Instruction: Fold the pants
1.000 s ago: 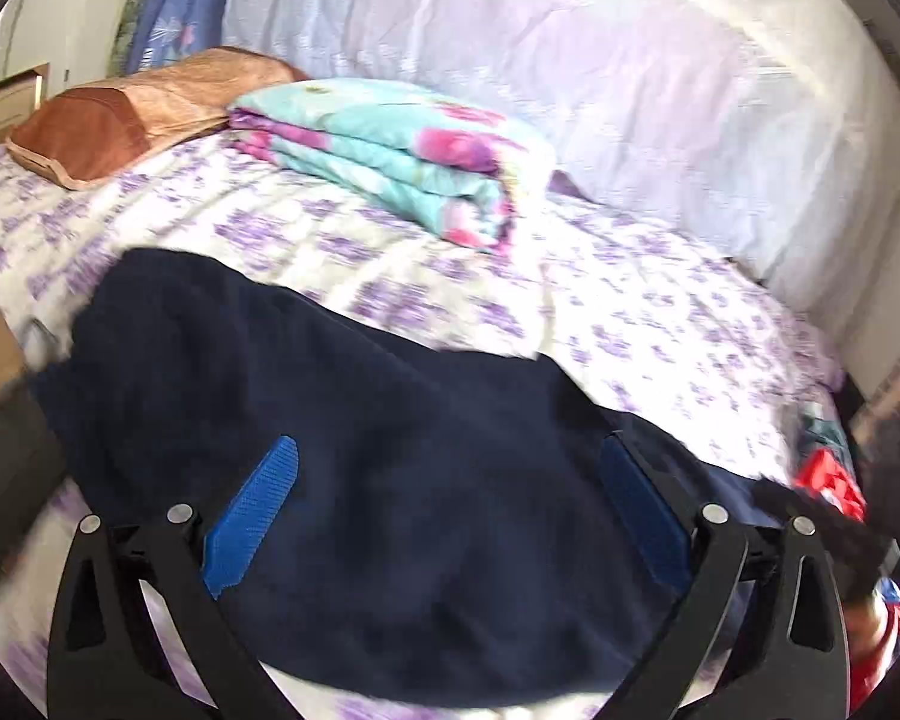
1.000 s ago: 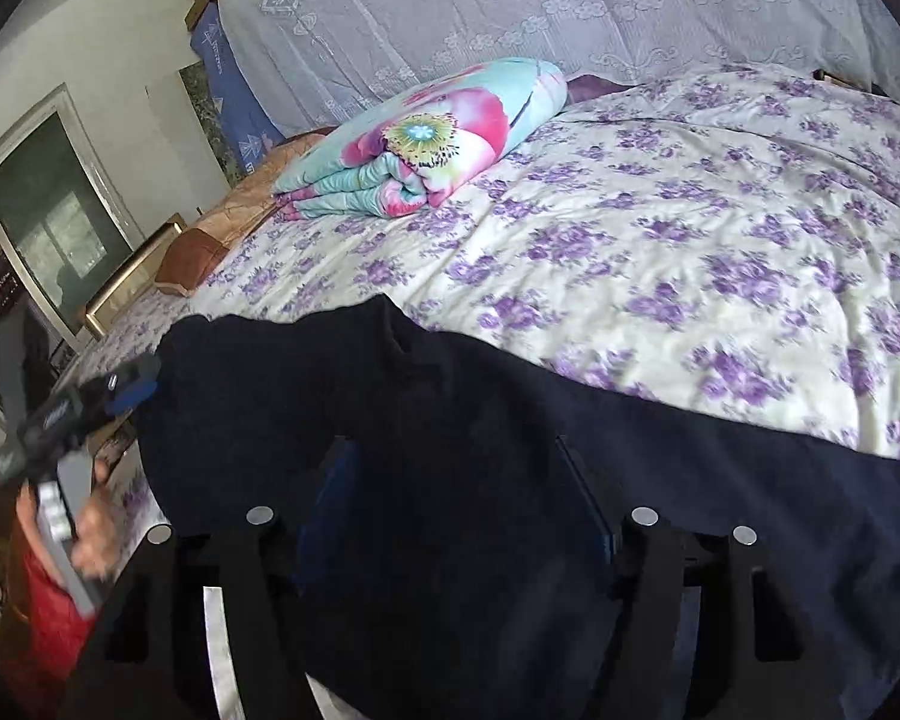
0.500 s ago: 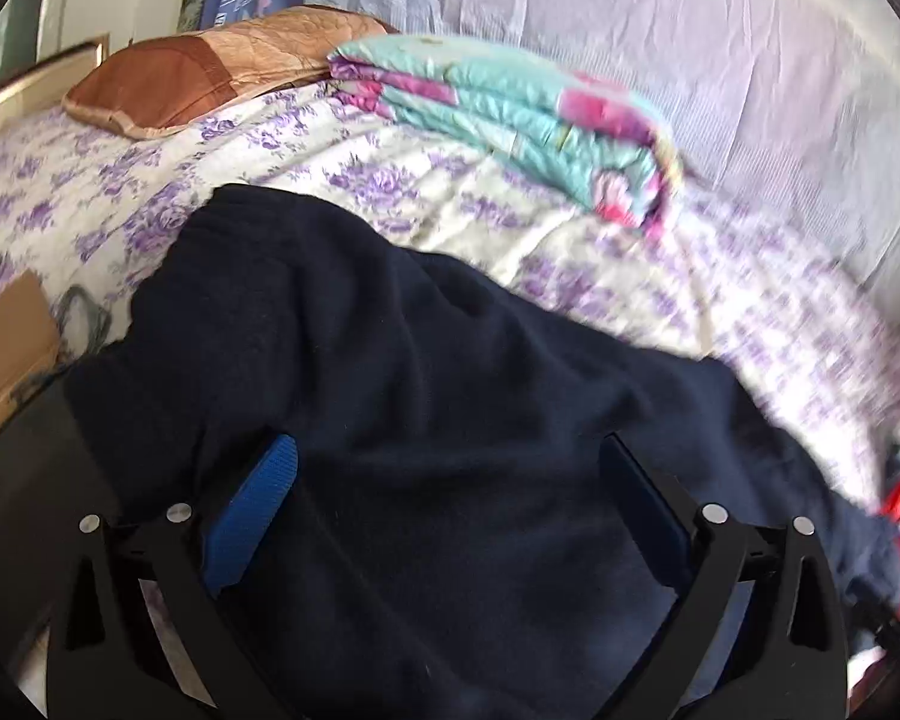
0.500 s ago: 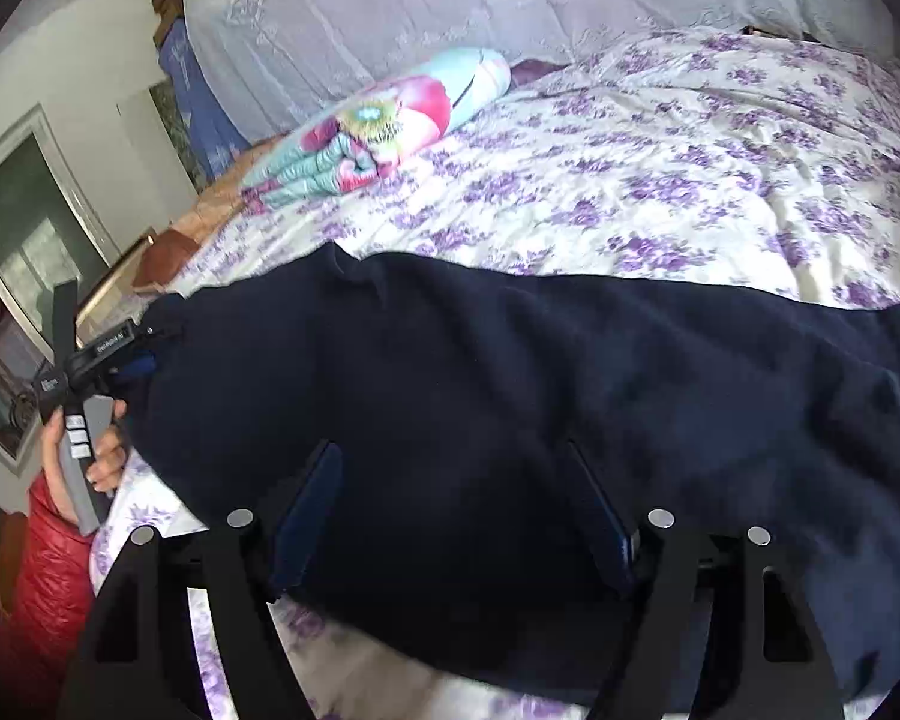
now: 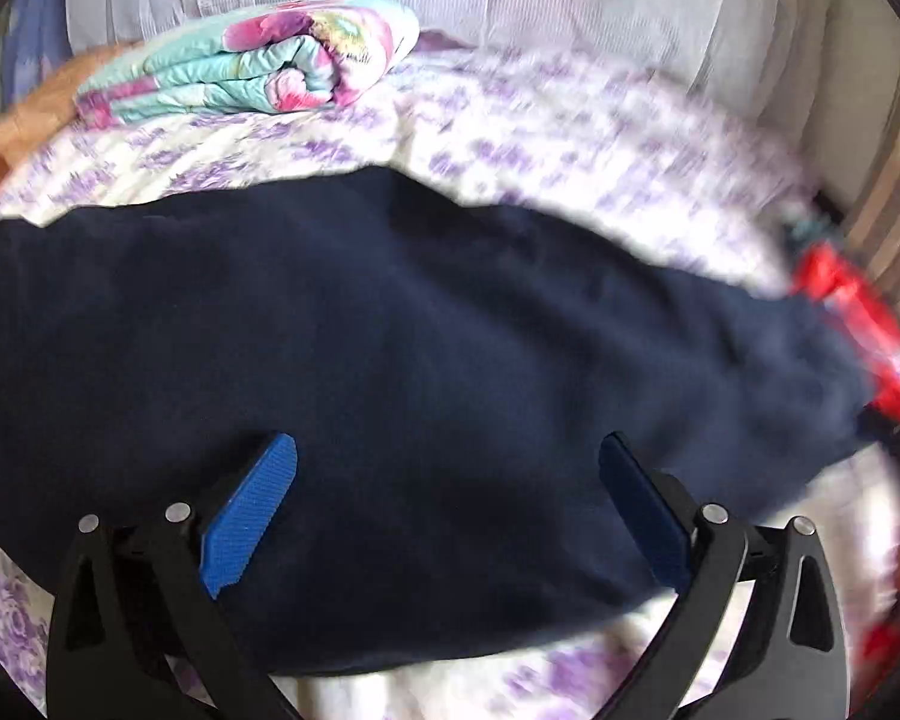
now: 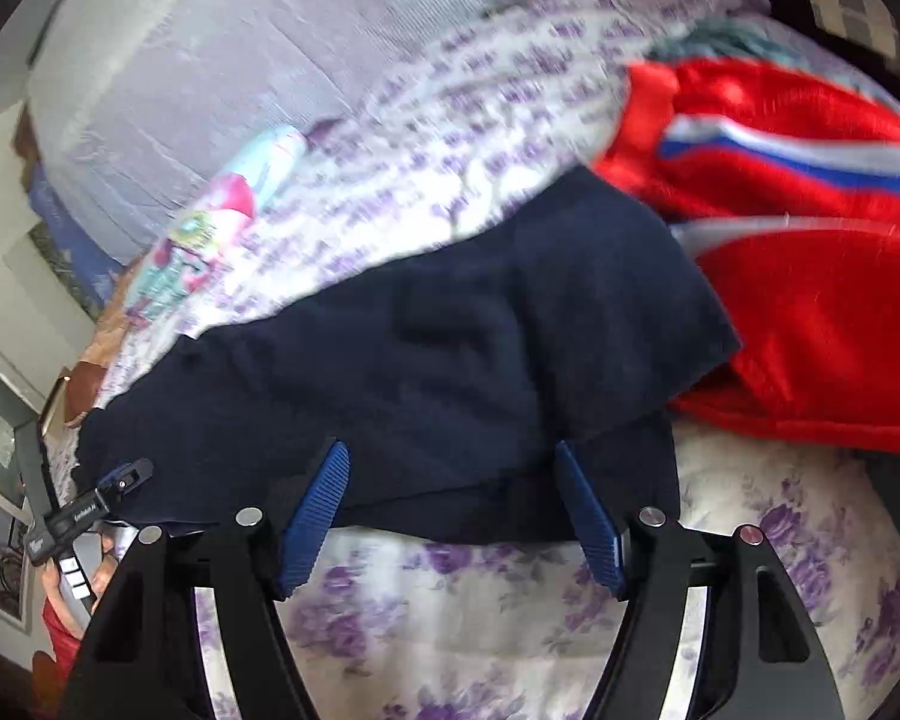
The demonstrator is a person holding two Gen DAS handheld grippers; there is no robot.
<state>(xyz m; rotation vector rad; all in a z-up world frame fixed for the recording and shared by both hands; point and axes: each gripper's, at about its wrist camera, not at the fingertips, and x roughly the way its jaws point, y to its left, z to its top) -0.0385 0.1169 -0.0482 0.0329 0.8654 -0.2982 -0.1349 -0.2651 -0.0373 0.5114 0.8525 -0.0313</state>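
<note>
Navy fleece, the pants (image 5: 402,324) lie spread lengthwise across the flowered bed (image 5: 510,138), one end touching a red garment (image 6: 810,276) at the bed's right; the near hem runs between the right tongs' (image 6: 450,516) pads, which have just been closing slightly yet stand wide, pressing on nothing; the left tongs (image 5: 450,510) also gape wide over the cloth, empty. Judgement: the step is taking hold for a fold; each tongs should bite the near edge, both layers, well apart along the length, then lift evenly so the cloth carries over square, keeping clear of the red garment. Pose: both tongs pitch steeply down toward the bed; the right view is rolled askew.
</note>
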